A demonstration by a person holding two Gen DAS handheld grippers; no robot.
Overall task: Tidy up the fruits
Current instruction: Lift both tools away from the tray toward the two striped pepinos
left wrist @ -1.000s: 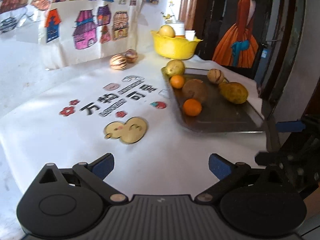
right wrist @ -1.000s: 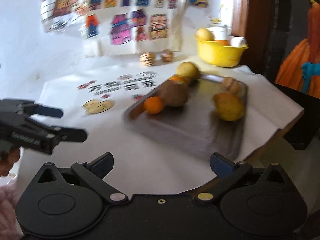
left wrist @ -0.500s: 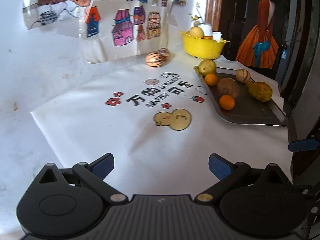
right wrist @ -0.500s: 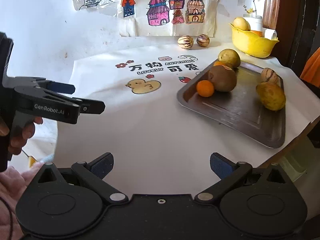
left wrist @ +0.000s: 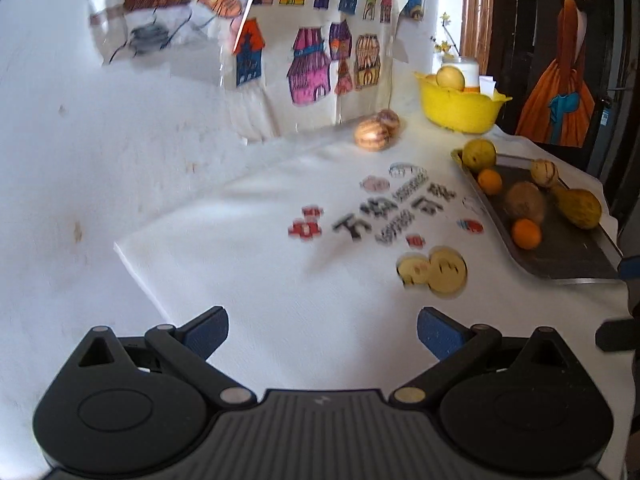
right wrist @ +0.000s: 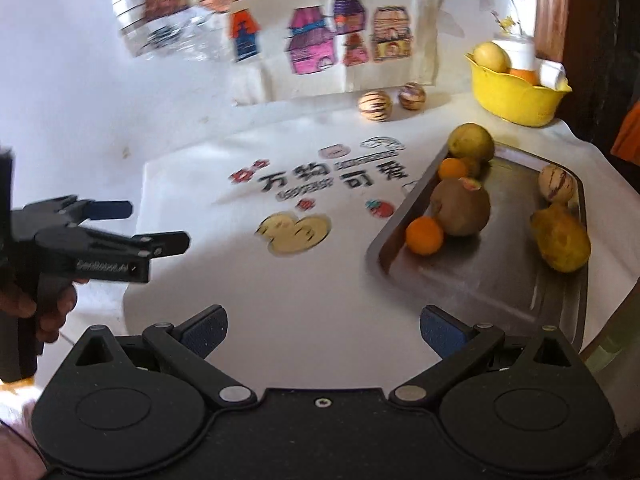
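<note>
A grey metal tray (right wrist: 500, 280) (left wrist: 568, 256) at the right holds several fruits: two oranges (right wrist: 425, 235), a brown round fruit (right wrist: 460, 208), a yellow-green fruit (right wrist: 470, 142), a striped fruit (right wrist: 557, 184) and a yellow lumpy fruit (right wrist: 562, 240). Two striped fruits (right wrist: 374, 106) (left wrist: 372, 134) lie on the cloth by the wall. A yellow bowl (right wrist: 516, 94) (left wrist: 460, 106) at the back holds more fruit. My left gripper (left wrist: 322, 330) is open and empty over the cloth's left part; it also shows in the right wrist view (right wrist: 156, 226). My right gripper (right wrist: 322, 328) is open and empty near the tray's front.
A white cloth (right wrist: 320, 280) with printed characters and a yellow duck covers the table. Children's drawings (right wrist: 320, 28) hang on the white wall behind. A dark door and a painting (left wrist: 560, 92) stand at the right. The table edge runs just right of the tray.
Both grippers have swung left and come slightly nearer the table; the tray now sits further right in both views. Both stay open and empty.
</note>
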